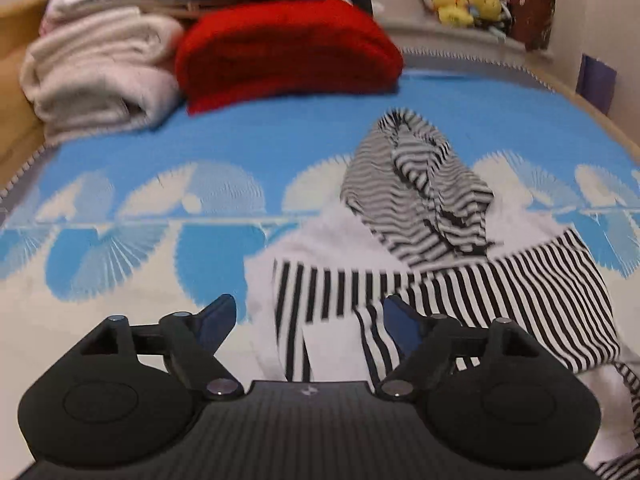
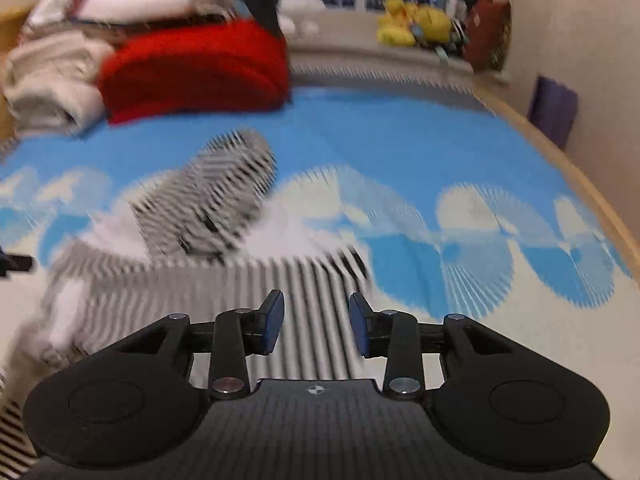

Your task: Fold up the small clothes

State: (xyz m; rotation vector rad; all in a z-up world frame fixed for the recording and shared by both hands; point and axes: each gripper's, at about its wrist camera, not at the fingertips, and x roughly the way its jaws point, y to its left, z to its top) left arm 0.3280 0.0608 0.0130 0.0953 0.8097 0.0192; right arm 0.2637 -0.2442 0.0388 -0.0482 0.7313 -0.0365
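Both grippers released, nothing between the jaws. Left gripper (image 1: 308,316) spread wide above the near-left edge of the striped top (image 1: 460,280); right gripper (image 2: 317,320) about half spread above its near-right part. Top lies on the blue-white mat (image 1: 160,200), hood (image 1: 416,184) flopped toward the far side, white panel showing. Open mat left of the top and wide open to its right. Red blanket (image 1: 288,48) and cream blanket (image 1: 96,80) crowd the far-left corner. Wooden edge (image 2: 560,152) bounds the right side; wall close behind it.
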